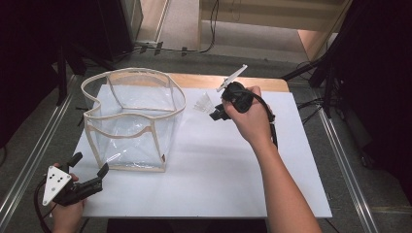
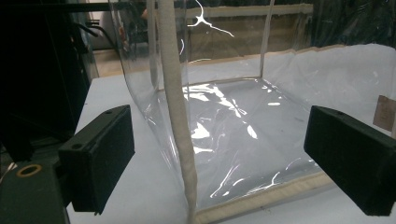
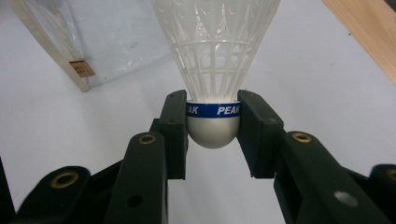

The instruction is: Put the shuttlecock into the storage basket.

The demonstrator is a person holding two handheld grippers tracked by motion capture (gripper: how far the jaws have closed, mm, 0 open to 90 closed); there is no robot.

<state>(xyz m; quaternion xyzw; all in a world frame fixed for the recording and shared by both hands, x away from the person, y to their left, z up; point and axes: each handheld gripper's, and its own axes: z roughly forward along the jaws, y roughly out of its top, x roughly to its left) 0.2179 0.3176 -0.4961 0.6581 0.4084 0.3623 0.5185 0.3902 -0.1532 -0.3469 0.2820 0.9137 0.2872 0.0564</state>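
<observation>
A white plastic shuttlecock [image 3: 214,70] with a blue band around its cork is clamped by the cork between the pads of my right gripper [image 3: 213,126]. In the high view the right gripper [image 1: 218,112] holds the shuttlecock [image 1: 203,103] above the white board, right of the bag. A clear plastic bag [image 1: 133,119] with beige trim stands open on the board's left half. My left gripper [image 1: 90,167] rests at the board's near left corner, jaws wide apart, pointing at the bag's near corner [image 2: 187,154] with nothing between them.
The white board [image 1: 218,165] lies on a wooden table whose edge [image 1: 228,81] shows at the back. Metal rails run along both sides. Dark stands and cables crowd the floor at the back left and far right.
</observation>
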